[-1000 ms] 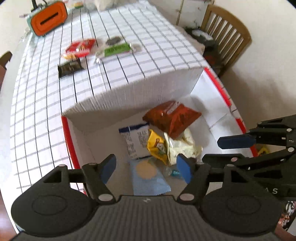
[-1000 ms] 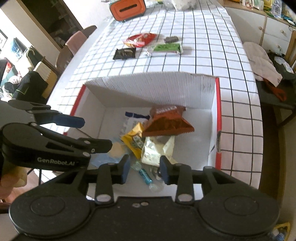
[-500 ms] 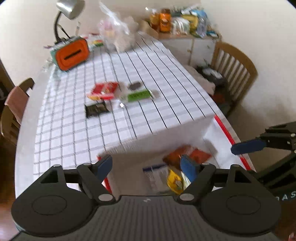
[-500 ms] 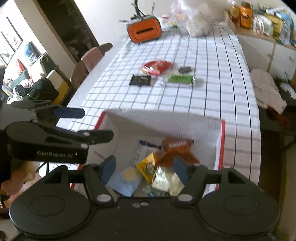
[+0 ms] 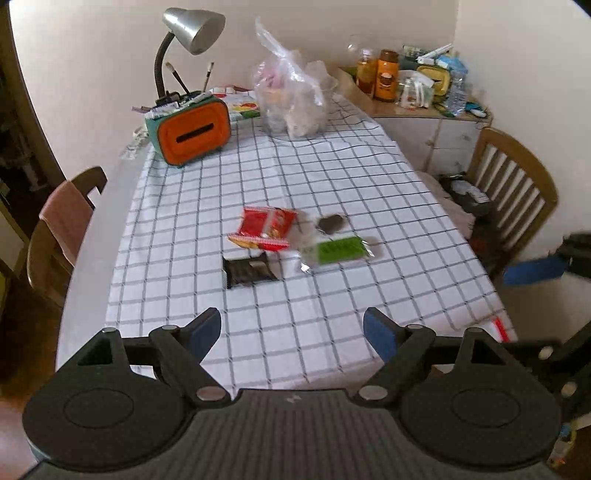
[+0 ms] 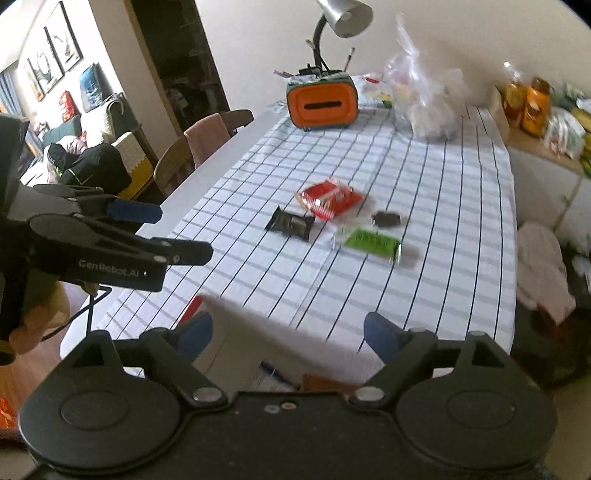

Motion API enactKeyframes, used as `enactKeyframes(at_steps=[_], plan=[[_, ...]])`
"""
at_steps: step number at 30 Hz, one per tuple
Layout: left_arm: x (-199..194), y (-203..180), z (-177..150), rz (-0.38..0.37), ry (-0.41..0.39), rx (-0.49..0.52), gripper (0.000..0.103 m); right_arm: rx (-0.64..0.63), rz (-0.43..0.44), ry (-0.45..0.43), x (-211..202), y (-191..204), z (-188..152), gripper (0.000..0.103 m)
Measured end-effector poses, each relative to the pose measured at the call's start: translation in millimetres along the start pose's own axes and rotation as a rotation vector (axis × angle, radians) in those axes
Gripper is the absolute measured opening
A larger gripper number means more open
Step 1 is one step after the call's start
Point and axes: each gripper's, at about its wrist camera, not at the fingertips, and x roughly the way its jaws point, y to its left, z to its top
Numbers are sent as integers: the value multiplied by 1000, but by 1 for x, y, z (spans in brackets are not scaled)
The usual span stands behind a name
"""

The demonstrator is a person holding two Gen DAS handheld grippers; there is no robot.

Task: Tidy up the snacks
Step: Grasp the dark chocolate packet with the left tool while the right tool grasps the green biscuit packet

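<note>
Several snacks lie mid-table on the checked cloth (image 5: pixel 332 177): a red packet (image 5: pixel 266 228), a black packet (image 5: pixel 249 272), a green bar (image 5: pixel 338 250) and a small dark sweet (image 5: pixel 330 222). They also show in the right wrist view: red packet (image 6: pixel 330 198), black packet (image 6: pixel 291 224), green bar (image 6: pixel 371 242), dark sweet (image 6: pixel 386 219). My left gripper (image 5: pixel 291 332) is open and empty, well short of them. My right gripper (image 6: pixel 288 334) is open and empty above the white box's far wall (image 6: pixel 280 332). The box's contents are mostly hidden.
An orange tissue holder (image 5: pixel 192 133), a desk lamp (image 5: pixel 192 26) and a clear plastic bag (image 5: pixel 291 99) stand at the table's far end. Wooden chairs stand at the left (image 5: pixel 59 229) and right (image 5: pixel 513 184). A cluttered cabinet (image 5: pixel 413 85) is at the back right.
Both grippers have lifted and tilted up from the box toward the table's middle. The right gripper's jaws have opened wide. The box has dropped almost out of view.
</note>
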Motion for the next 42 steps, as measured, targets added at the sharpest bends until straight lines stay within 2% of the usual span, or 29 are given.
enactKeyframes(at_steps=[5,9,16,29,42], plan=[[30,9,22,16,35,62,84,-57,14,17,24,-20,32,88],[55,20,38,24,55,65,84,-101,44,46,49,-36,53,88],[113,39,60,46,154,-8,84,-131,60,100,104,-70,78,88],[218,60,72,88,314,-144,84,-254,55,195,202,-105,89,84],[284,61,71,95,413,-198,84,-429,32,272,271,-107,79,80]])
